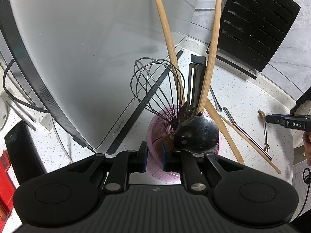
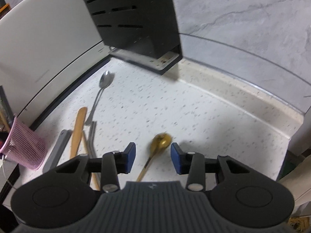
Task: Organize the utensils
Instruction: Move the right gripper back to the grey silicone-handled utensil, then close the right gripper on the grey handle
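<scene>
Left hand-held gripper [image 1: 154, 156] pinches the near rim of the pink mesh holder [image 1: 155, 128], steadying it. Right hand-held gripper [image 2: 153, 157] is spread over the gold spoon [image 2: 161, 141] lying on the table [image 2: 175, 106]; centre on the neck, drop lower, then close

A matte black two-finger left gripper [image 1: 153, 158] fills the bottom of the left wrist view, with a ribbed black centre plate bearing a small round emblem, two rounded side housings each marked by a shallow circular disc, silver round screws on the linkage arms, and blue rubber pads [image 1: 164, 156] on the fingers. The matching black right gripper [image 2: 153, 158] fills the bottom of the right wrist view, with a greyer ribbed plate, the same silver screws and bright blue pads [image 2: 130, 154]. At the right edge of the left wrist view, its black finger carries white letters "DAS".
</scene>
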Demonstrator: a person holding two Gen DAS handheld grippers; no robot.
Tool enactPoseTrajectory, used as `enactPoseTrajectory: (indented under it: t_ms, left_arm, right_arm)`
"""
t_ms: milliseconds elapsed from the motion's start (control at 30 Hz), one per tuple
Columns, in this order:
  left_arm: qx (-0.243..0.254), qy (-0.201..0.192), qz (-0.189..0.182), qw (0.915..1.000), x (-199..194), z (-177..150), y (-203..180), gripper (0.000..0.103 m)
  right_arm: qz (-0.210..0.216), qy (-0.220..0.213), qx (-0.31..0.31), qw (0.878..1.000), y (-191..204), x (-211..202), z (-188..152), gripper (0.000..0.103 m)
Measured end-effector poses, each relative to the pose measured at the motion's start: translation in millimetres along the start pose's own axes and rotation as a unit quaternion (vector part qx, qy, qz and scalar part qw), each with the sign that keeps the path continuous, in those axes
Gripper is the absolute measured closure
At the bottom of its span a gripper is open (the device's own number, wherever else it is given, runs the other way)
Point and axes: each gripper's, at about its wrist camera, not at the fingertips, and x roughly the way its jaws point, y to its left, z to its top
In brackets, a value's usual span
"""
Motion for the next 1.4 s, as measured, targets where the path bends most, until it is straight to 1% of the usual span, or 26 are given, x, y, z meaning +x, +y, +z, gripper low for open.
enactPoseTrajectory:
  t_ms: [167,267,333,400,467,600,700,833,1000,1133,1233,1400]
  left_arm:
    - [0.0,-0.001,0.002,1.0,1,0,-1,0.088]
    - [0.002,-0.001,0.001,1.0,1,0,-1,0.087]
    - [0.002,0.0,0.001,1.0,1,0,-1,0.087]
    - [0.002,-0.001,0.001,1.0,1,0,-1,0.087]
    - [0.002,-0.001,0.001,1.0,1,0,-1,0.088]
    - [0.002,0.0,0.0,1.0,1,0,-1,0.088]
    - [0.002,-0.001,-0.005,1.0,1,-1,1,0.088]
    - [0.001,-0.002,-0.007,1.0,0,-1,3,0.088]
    - [0.001,-0.002,-0.006,1.0,-1,-1,3,0.088]
    - [0.001,-0.002,-0.005,1.0,-1,-1,3,0.088]
    - [0.002,-0.002,-0.005,1.0,-2,-1,3,0.088]
    - [0.002,-0.002,-0.005,1.0,-2,-1,2,0.088]
  right_arm:
    - [0.025,-0.015,-0.028,0.999,29,-3,-3,0.064]
    - [0.046,-0.014,-0.051,0.998,58,3,-7,0.064]
    - [0.067,-0.011,-0.063,0.996,79,7,-10,0.064]
    - [0.086,-0.008,-0.08,0.993,102,12,-15,0.064]
    - [0.097,-0.004,-0.103,0.99,126,16,-21,0.064]
    - [0.1,-0.005,-0.143,0.985,162,23,-36,0.064]
    - [0.092,-0.01,-0.157,0.983,176,29,-47,0.063]
    - [0.068,-0.023,-0.19,0.979,185,34,-62,0.063]
    - [0.047,-0.039,-0.238,0.969,186,32,-73,0.064]
    - [0.049,-0.026,-0.226,0.972,176,28,-66,0.074]
    - [0.043,-0.014,-0.219,0.975,168,26,-61,0.079]
    - [0.035,0.015,-0.204,0.978,155,19,-56,0.083]
